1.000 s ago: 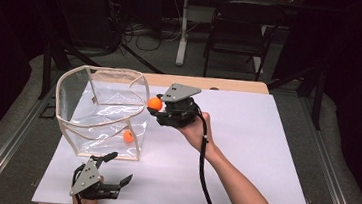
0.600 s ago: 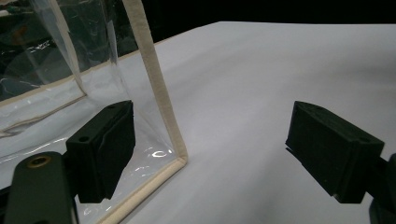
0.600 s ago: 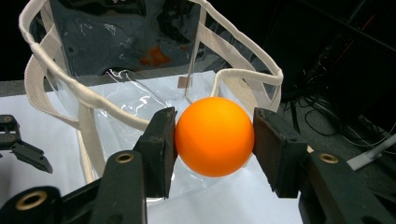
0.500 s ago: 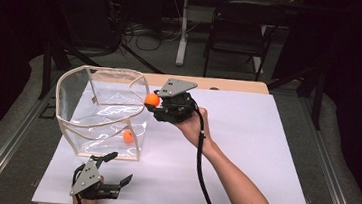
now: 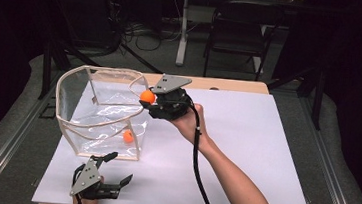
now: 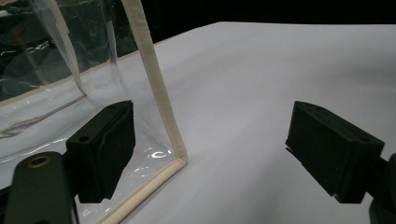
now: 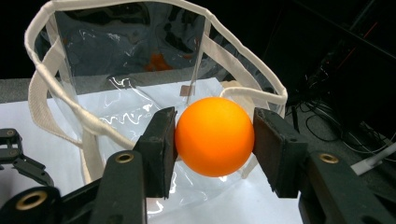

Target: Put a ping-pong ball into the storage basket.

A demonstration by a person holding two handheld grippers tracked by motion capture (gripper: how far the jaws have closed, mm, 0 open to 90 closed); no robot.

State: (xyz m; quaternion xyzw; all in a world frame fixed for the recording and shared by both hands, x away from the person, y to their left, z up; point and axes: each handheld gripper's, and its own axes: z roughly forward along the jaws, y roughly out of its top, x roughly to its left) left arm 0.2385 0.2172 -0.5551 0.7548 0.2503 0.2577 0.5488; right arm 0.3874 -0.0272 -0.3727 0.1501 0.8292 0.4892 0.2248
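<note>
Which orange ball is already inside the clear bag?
The lower ball, lying on the clear bag's bottom near its front corner; the other ball is held by the right gripper at the rim.

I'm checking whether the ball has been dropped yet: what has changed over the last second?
The right gripper, still shut on the orange ball, has edged left to the rim of the clear bag. No release yet. The left gripper stays open near the table's front edge, and the second ball still lies in the bag.
</note>
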